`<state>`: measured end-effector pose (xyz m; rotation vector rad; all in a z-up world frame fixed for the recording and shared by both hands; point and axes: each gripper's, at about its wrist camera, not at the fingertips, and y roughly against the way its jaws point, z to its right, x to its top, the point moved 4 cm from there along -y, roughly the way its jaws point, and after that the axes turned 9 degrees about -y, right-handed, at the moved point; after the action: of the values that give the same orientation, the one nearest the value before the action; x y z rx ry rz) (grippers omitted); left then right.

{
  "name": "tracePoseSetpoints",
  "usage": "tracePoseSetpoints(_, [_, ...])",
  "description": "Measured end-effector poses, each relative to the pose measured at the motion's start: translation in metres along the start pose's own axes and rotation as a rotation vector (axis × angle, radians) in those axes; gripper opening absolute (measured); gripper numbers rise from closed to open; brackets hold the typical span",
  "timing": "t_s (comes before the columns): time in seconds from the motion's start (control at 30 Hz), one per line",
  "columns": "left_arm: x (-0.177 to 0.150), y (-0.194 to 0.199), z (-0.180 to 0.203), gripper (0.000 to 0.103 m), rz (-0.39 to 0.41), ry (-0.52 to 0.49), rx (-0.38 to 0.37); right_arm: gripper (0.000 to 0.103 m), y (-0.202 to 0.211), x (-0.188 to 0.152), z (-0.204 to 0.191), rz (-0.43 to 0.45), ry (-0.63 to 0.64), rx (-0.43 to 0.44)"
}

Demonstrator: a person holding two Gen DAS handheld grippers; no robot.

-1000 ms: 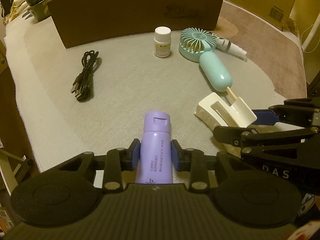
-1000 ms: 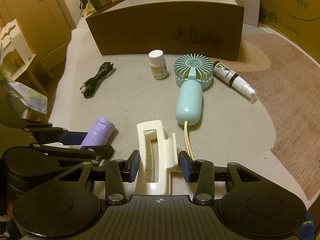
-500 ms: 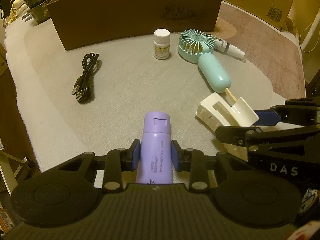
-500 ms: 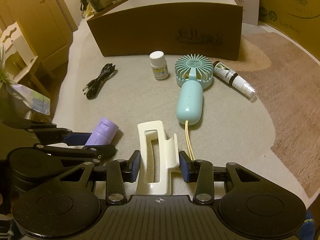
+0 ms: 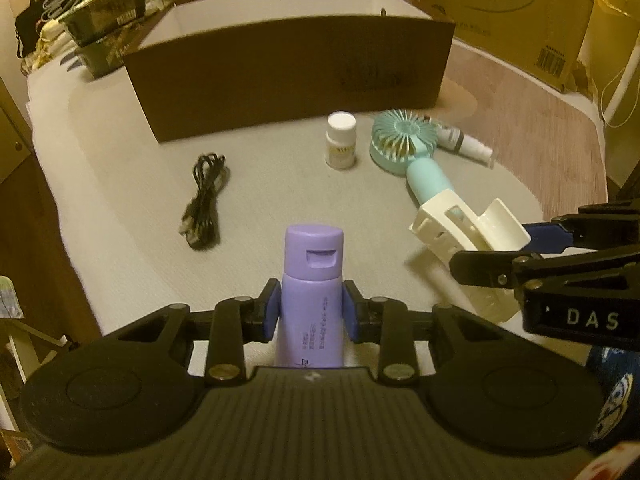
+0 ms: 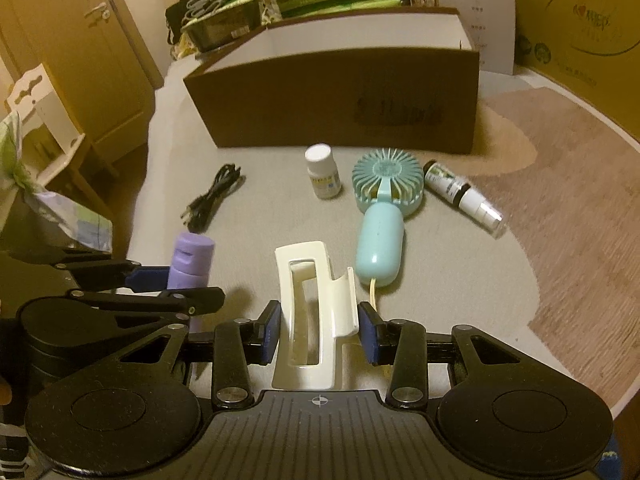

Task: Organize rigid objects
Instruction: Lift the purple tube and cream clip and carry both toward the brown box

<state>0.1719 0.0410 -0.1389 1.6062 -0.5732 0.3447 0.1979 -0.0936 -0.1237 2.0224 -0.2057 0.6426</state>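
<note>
above the mat, left gripper (image 5: 308,310) clamps purple bottle (image 5: 311,280), right gripper (image 6: 319,330) clamps hair clip (image 6: 310,312).
carry both level over the box (image 5: 288,76) wall before letting go.

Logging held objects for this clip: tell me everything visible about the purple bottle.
The purple bottle is a small lilac cylinder that looks like matte plastic. Its wider cap has a rectangular notch at the front, and small print runs lengthwise down the body. It is gripped at mid-body between the blue pads of the left claw, cap pointing away toward the brown cardboard box. The right wrist view shows it raised above the grey mat. Only the pads visibly touch it.
</note>
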Motion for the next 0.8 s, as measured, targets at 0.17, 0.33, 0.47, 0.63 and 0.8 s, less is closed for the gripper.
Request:
tracePoseSetpoints(0.17, [0.009, 0.010, -0.002, 0.029, 0.030, -0.003, 0.008, 0.041, 0.006, 0.008, -0.002, 0.021, 0.002, 0.010])
tracePoseSetpoints(0.33, [0.016, 0.017, -0.003, 0.029, 0.056, -0.006, 0.009, 0.041, 0.012, 0.016, -0.002, 0.040, 0.005, 0.018])
tracePoseSetpoints(0.47, [0.023, 0.023, -0.006, 0.029, 0.077, -0.006, 0.013, 0.041, 0.016, 0.024, -0.002, 0.056, 0.009, 0.022])
tracePoseSetpoints(0.63, [0.034, 0.030, -0.010, 0.029, 0.102, -0.006, 0.023, 0.041, 0.021, 0.037, -0.002, 0.084, 0.018, 0.024])
tracePoseSetpoints(0.8, [0.049, 0.037, -0.018, 0.029, 0.136, -0.006, 0.037, 0.041, 0.025, 0.052, -0.002, 0.111, 0.029, 0.025])
